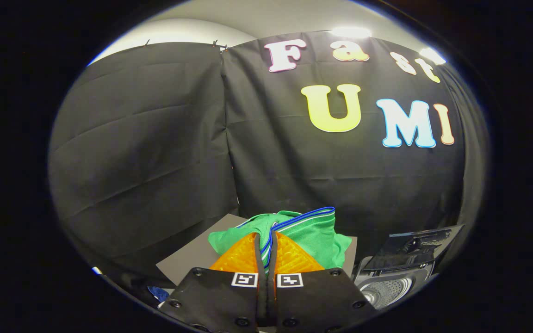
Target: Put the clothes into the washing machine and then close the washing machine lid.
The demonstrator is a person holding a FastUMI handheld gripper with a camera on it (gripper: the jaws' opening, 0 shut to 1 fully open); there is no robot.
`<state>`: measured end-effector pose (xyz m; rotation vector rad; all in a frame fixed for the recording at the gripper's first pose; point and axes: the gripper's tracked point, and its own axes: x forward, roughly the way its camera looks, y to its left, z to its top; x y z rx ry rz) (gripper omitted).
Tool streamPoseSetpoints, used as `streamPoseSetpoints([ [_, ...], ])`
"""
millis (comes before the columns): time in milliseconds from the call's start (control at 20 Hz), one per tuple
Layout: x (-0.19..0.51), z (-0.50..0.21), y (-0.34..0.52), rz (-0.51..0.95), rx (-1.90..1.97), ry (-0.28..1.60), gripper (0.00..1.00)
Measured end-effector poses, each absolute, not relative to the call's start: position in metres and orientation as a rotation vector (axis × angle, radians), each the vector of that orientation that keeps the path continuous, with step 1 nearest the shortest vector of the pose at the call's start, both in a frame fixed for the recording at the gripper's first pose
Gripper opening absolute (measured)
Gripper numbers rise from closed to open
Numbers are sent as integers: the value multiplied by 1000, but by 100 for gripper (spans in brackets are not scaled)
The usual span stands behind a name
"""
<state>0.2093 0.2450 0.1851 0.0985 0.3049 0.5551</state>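
Observation:
A green garment with blue-and-white striped trim hangs bunched just ahead of my fingers, lifted above a grey board. My gripper is shut on it, a fold of the striped trim pinched between the two fingers. Below and to the right of the fingers stands the washing machine, its drum opening showing perforated metal. Its dark lid is raised behind the opening.
Black cloth walls close the booth behind and to both sides. The grey board lies under the garment, left of the washing machine. A small blue item lies low beside the left finger.

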Motion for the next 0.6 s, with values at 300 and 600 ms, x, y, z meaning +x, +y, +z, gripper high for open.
streamPoseSetpoints([
  [300, 219, 196, 186, 473, 130, 274, 1],
  [600, 228, 194, 110, 346, 141, 264, 1],
])
